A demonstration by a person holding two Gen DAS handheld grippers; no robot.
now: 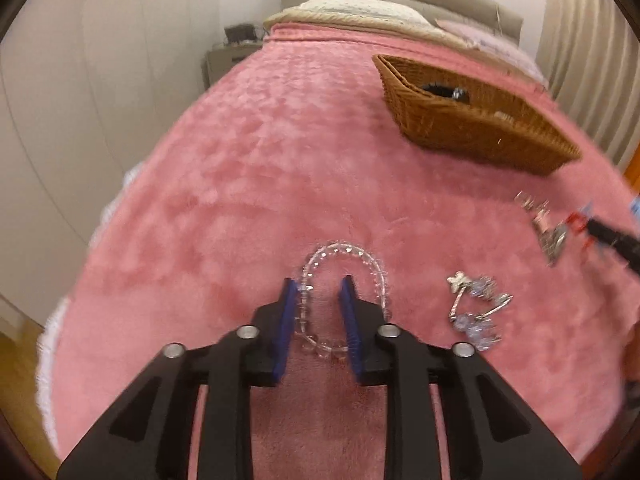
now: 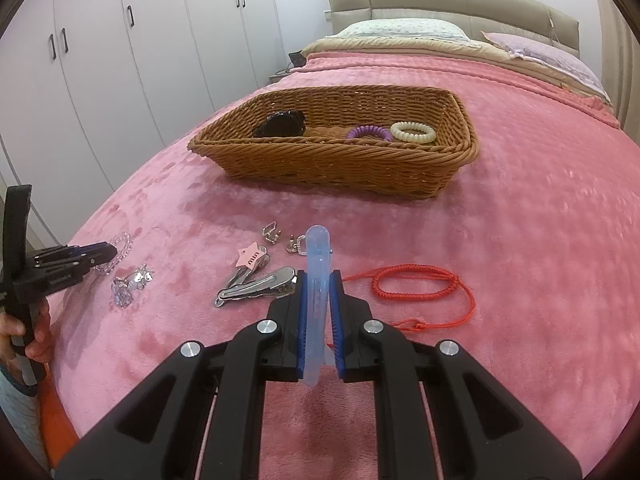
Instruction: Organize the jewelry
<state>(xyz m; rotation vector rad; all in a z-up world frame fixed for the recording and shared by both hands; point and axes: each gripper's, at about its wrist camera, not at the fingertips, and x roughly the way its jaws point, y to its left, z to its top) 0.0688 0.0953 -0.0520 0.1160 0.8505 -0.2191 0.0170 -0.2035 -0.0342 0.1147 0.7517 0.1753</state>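
A clear beaded bracelet (image 1: pixel 340 250) lies on the pink blanket (image 1: pixel 240 168). My left gripper (image 1: pixel 320 282) is low over it, jaws narrowly apart. The loop's left strand lies between the pads beside the left one, and neither pad presses on it. The right wrist view shows the same left gripper (image 2: pixel 110 250) at that bracelet (image 2: pixel 124 242). My right gripper (image 2: pixel 319 276) is shut on a translucent blue hair clip (image 2: pixel 318 252), which stands up between its pads. A wicker basket (image 2: pixel 332 148) sits further up the bed.
A crystal trinket (image 1: pixel 476 312) lies right of the bracelet. Silver clips (image 2: pixel 256 288), a pink star clip (image 2: pixel 248 258), small silver pieces (image 2: pixel 272 234) and a red cord (image 2: pixel 420 280) lie ahead of the right gripper. The basket holds a black item (image 2: pixel 280 124) and purple (image 2: pixel 368 133) and cream (image 2: pixel 412 132) coil ties.
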